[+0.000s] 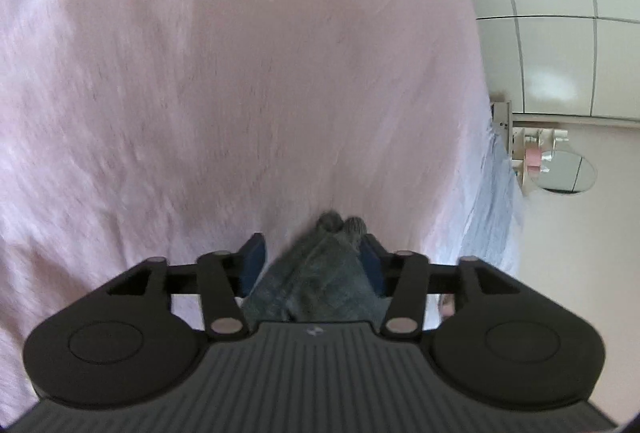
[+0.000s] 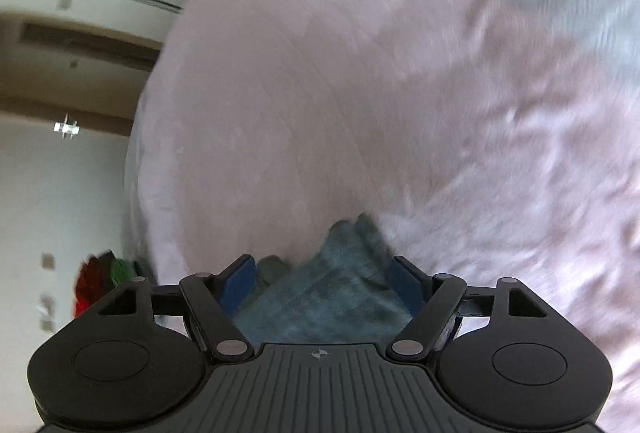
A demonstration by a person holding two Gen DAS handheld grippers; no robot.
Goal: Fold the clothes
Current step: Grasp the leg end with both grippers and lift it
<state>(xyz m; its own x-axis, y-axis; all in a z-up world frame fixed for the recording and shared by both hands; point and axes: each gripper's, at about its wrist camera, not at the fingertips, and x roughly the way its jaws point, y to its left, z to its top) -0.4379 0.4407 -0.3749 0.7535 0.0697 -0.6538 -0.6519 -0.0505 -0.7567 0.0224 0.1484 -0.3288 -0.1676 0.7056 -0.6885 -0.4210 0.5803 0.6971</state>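
A grey-blue garment (image 1: 320, 273) is being seen between the blue pads (image 1: 253, 257) of the left gripper (image 1: 312, 253), whose jaws are standing apart; its bunched end is lying on the pink furry cover (image 1: 200, 73) just beyond the fingertips. Whether the pads are pressing on the cloth cannot be told. In the right wrist view, the same kind of grey-blue cloth (image 2: 324, 293) is being shown between the spread pads (image 2: 240, 281) of the right gripper (image 2: 324, 273), resting loosely on the pink cover (image 2: 320, 93). A pale blue sheet (image 1: 488, 201) is being glimpsed at the cover's right edge.
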